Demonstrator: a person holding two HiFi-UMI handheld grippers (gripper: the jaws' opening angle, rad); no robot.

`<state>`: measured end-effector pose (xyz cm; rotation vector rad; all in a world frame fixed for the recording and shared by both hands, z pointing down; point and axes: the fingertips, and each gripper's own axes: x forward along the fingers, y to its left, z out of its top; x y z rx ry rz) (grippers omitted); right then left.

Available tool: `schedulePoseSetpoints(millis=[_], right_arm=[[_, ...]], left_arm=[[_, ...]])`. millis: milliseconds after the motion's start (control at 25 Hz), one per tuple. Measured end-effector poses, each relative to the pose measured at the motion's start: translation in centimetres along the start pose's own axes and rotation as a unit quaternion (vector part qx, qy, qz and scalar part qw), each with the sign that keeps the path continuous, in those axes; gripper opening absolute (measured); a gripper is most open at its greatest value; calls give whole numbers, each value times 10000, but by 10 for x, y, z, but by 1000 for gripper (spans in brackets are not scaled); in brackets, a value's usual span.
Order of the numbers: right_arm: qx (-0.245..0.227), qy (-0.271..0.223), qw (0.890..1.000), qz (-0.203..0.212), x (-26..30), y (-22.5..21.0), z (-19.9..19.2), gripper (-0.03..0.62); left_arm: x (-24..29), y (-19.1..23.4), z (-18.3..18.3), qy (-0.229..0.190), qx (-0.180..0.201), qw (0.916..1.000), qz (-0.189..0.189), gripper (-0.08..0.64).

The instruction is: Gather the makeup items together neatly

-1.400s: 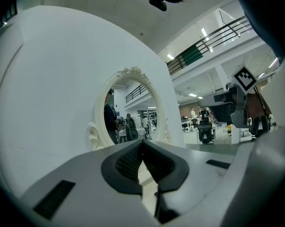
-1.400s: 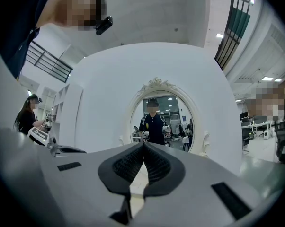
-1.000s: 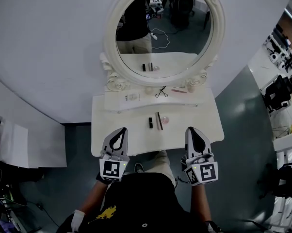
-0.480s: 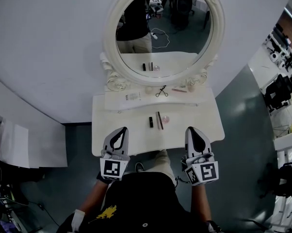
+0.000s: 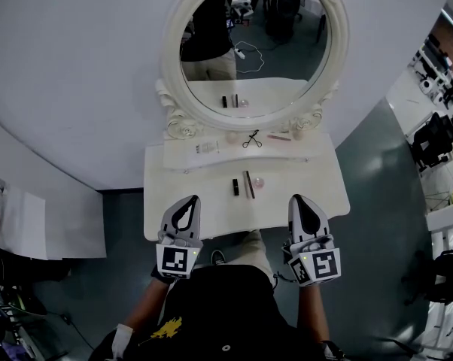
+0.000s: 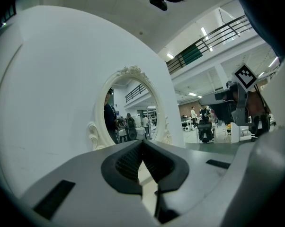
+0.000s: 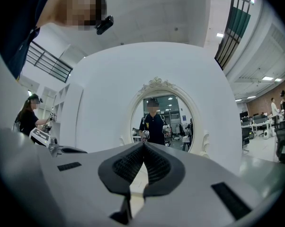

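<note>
A: Makeup items — where?
B: Black tube, pencil and pink round piece side by side mid-counter; eyelash curler on the far shelf.
A: Tongs?
B: Left tongs and right tongs both pressed together, empty — at the counter's near edge.

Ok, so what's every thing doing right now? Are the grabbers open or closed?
left gripper: shut, empty.
right gripper: shut, empty.
black tube: on the tabletop, untouched.
pencil: lying flat beside it.
eyelash curler: lying flat on the shelf.
white tube: lying flat there too.
</note>
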<state>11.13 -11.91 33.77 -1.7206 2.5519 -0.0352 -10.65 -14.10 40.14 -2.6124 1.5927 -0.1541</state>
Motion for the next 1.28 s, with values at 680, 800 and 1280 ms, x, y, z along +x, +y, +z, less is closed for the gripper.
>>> schedulePoseSetpoints(millis=[680, 800, 1280], right_arm=[[-11, 45, 10000, 75, 1, 4, -2, 14], [-8, 54, 9999, 99, 1, 5, -3, 14], [3, 90, 9998, 177, 4, 10, -2, 14]], left_arm=[[-2, -2, -2, 239, 144, 9996, -60, 11], [-2, -3, -3, 219, 103, 9997, -84, 12], [-3, -1, 2, -12, -29, 10000, -70, 12]])
